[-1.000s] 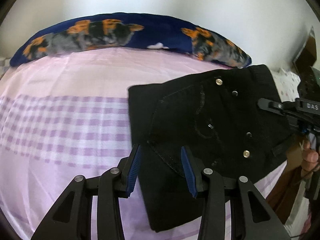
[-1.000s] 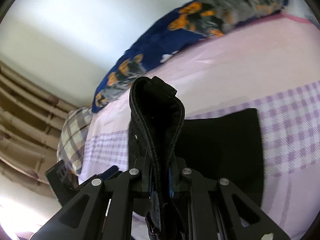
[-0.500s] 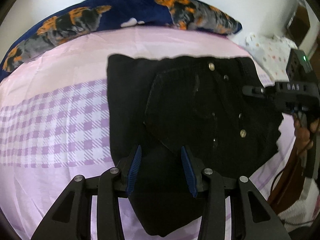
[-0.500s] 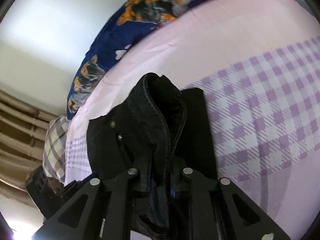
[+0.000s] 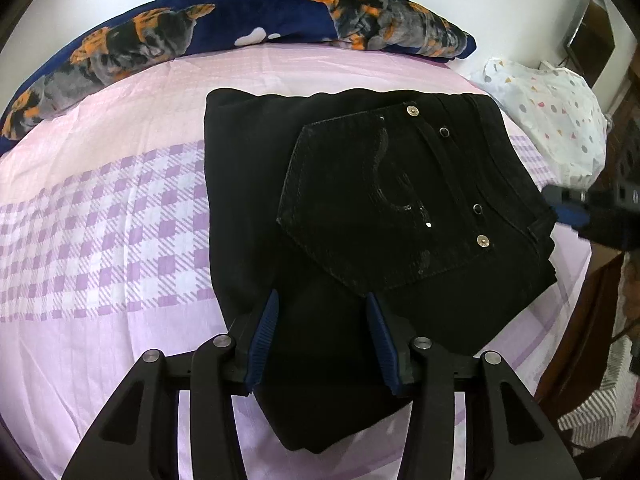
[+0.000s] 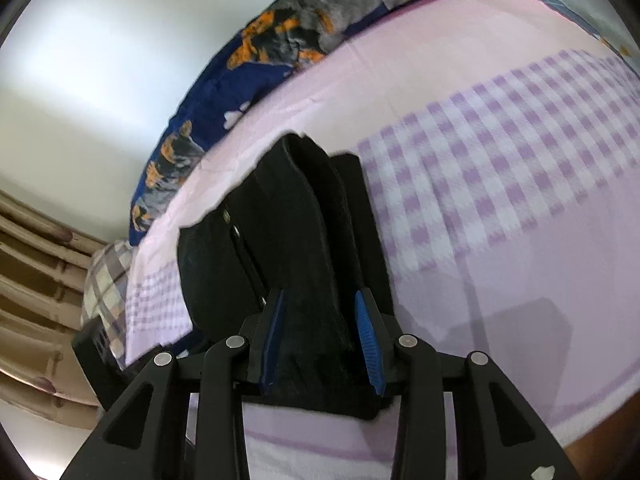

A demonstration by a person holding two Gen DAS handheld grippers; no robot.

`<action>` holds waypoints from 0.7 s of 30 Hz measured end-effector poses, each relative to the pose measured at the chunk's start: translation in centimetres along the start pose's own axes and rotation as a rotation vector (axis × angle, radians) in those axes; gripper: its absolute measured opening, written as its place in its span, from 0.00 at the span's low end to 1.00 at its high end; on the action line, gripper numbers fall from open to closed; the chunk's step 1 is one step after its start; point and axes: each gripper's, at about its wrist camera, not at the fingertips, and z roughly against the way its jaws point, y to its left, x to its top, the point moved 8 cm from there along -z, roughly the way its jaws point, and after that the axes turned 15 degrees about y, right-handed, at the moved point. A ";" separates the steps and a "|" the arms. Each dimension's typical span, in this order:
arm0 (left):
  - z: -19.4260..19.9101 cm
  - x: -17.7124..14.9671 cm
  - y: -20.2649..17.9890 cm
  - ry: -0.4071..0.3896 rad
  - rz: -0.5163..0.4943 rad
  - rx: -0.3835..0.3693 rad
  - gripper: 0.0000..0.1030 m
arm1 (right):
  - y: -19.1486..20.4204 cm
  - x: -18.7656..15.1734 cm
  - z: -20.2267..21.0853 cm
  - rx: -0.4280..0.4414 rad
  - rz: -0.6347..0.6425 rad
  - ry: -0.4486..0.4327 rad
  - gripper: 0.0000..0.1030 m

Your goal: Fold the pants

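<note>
The black pants (image 5: 360,216) lie folded into a compact stack on the pink and purple checked bed, back pocket with metal rivets facing up. My left gripper (image 5: 320,320) is open and hovers over the near edge of the stack, holding nothing. My right gripper (image 6: 320,320) is open, its blue pads on either side of the waistband end of the pants (image 6: 292,240), which rises between the jaws. In the left wrist view the right gripper (image 5: 576,212) shows at the right edge of the stack.
A long navy pillow with orange and grey print (image 5: 240,28) lies along the wall at the far side of the bed. A white dotted bag (image 5: 552,120) sits at the far right. A plaid cushion (image 6: 104,284) and a wooden headboard lie left in the right wrist view.
My right gripper, shut on the waistband before, has opened after lowering the fold onto the stack. The pants now lie flat. My left gripper has shifted over the stack's near edge.
</note>
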 end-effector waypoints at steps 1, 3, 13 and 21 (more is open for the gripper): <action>0.0 0.0 0.0 0.001 0.001 0.000 0.46 | -0.1 -0.3 -0.2 0.003 -0.002 0.003 0.33; 0.2 -0.2 -0.1 0.002 0.000 0.006 0.46 | -0.2 -0.7 -0.8 0.016 -0.014 0.015 0.25; 0.9 -0.9 -0.6 0.019 -0.009 0.028 0.46 | 1.4 -2.2 1.5 -0.005 0.018 -0.070 0.12; 1.2 -2.1 -1.2 0.040 -0.054 0.042 0.46 | -0.3 -3.8 0.9 -0.041 -0.015 -0.050 0.12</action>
